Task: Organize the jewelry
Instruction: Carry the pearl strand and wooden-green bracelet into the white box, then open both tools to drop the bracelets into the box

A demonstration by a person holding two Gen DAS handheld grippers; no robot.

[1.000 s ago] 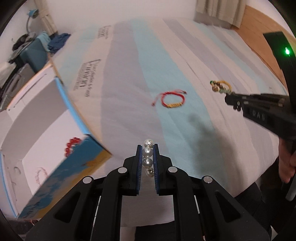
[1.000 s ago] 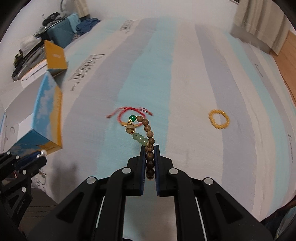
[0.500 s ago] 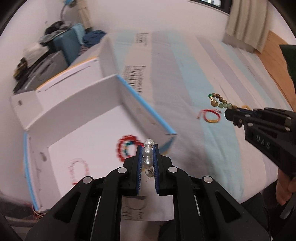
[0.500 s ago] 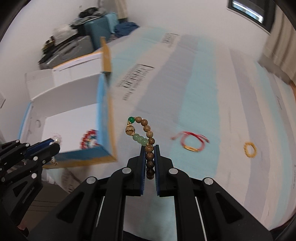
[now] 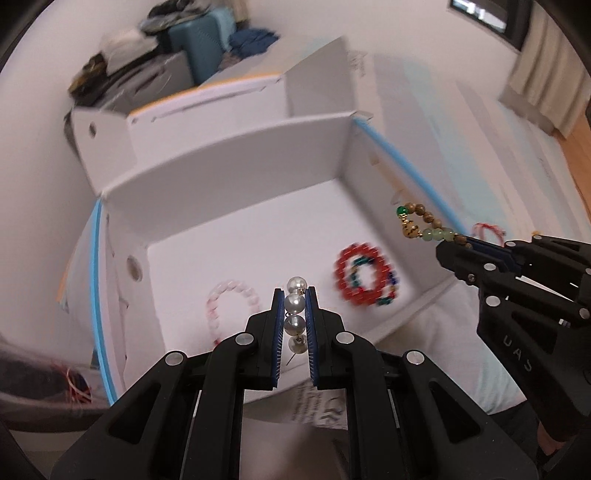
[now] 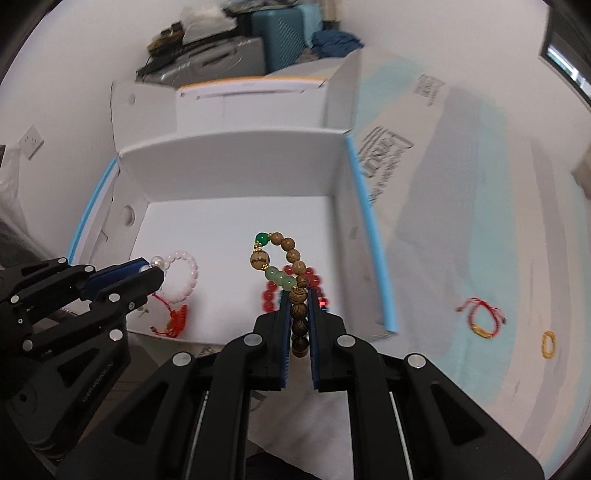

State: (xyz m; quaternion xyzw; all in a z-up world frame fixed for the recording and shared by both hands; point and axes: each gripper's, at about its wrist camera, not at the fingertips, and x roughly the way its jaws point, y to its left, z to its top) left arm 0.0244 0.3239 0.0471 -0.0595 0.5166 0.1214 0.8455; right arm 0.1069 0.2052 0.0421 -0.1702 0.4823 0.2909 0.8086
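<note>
My left gripper [image 5: 295, 292] is shut on a short pearl strand [image 5: 294, 302] and hangs over the open white box [image 5: 236, 162]. My right gripper [image 6: 298, 292] is shut on a wooden bead bracelet [image 6: 291, 254] with green beads, also above the box [image 6: 229, 162]. Each gripper shows in the other's view: the right gripper [image 5: 448, 248] over the box's right wall, the left gripper [image 6: 153, 270] near the box's left side. On the box floor lie a red bead bracelet [image 5: 364, 275], a pale pink bracelet [image 6: 184, 273] and a red cord bracelet [image 6: 173, 317].
On the striped bedsheet [image 6: 480, 203] to the right of the box lie a red cord bracelet with a gold piece [image 6: 480, 319] and a small yellow bead ring [image 6: 548, 343]. A teal suitcase [image 6: 284, 33] and piled clothes stand behind the box against the wall.
Both grippers have swung left from over the bedsheet to above the open box, each still holding its piece. The box now fills both views.
</note>
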